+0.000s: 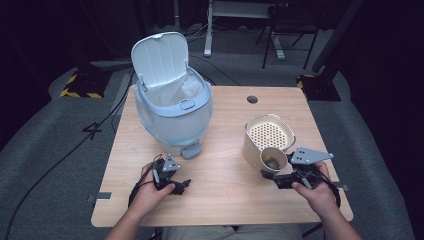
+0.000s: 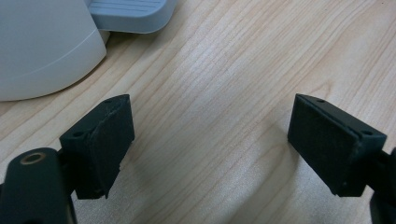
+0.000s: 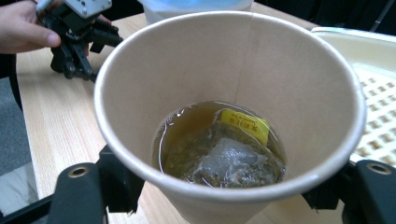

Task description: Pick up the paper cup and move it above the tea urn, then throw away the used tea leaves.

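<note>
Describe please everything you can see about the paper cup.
The cup is plain tan paper with a rolled rim and one side seam. It stands upright, open, holding a little brown tea and a soaked tea bag with a yellow tag. The right gripper has a jaw on each side of it. It is at the table's right front, beside the cream basket.

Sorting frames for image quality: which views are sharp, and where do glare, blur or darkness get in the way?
High view: soft, table evenly lit, room behind dark. Left gripper view: wood grain sharp, pale glare between the open tool's fingers. Right gripper view: paper cup and tea bag crisp, liquid glinting, left tool behind slightly blurred.
</note>
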`<state>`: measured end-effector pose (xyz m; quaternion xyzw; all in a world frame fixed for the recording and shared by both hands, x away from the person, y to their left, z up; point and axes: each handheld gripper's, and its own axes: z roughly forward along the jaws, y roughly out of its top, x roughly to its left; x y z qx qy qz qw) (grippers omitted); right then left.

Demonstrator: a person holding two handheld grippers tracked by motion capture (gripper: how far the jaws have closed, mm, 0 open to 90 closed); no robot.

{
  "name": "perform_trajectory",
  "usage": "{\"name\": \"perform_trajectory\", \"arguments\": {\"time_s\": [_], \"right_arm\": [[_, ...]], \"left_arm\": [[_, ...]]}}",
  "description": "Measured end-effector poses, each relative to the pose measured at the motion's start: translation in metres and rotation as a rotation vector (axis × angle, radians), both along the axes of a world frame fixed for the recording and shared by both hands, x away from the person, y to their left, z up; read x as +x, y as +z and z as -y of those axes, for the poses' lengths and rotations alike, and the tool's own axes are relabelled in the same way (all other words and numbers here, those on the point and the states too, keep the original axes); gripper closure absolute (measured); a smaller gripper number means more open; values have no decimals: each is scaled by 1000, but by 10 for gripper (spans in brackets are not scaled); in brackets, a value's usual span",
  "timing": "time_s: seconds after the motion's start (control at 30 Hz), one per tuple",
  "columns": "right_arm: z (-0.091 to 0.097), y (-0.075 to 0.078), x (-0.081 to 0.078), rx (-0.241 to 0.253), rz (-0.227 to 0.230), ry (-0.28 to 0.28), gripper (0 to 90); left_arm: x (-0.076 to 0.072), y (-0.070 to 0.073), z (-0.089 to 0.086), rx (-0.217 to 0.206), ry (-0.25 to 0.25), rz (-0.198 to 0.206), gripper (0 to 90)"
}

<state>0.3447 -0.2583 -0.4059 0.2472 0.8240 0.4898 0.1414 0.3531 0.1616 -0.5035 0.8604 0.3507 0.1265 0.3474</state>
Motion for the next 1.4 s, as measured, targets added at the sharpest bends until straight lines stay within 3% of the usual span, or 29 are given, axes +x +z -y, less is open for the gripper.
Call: {"name": "perform_trajectory", "arguments": {"time_s": [0.2,0.4,0.63,0.87,1.17,1.4], "right_arm": [[5,16,8,4,20,-3,296],[9,31,20,35,-1,1,296],[12,47,30,44,32,-6,297],[19,64,49,48,74,-48,297],[30,74,79,7,110,-124,301],[32,72,99,-81,177,-161,304]], "left_arm": [[0,0,0,1,3,4,153],[-1,0,0,0,6,4,154],[-1,0,0,2,9,3,154],[-2,0,0,2,10,3,153],[-2,0,0,2,10,3,153],[-2,0,0,2,10,3,153]]}}
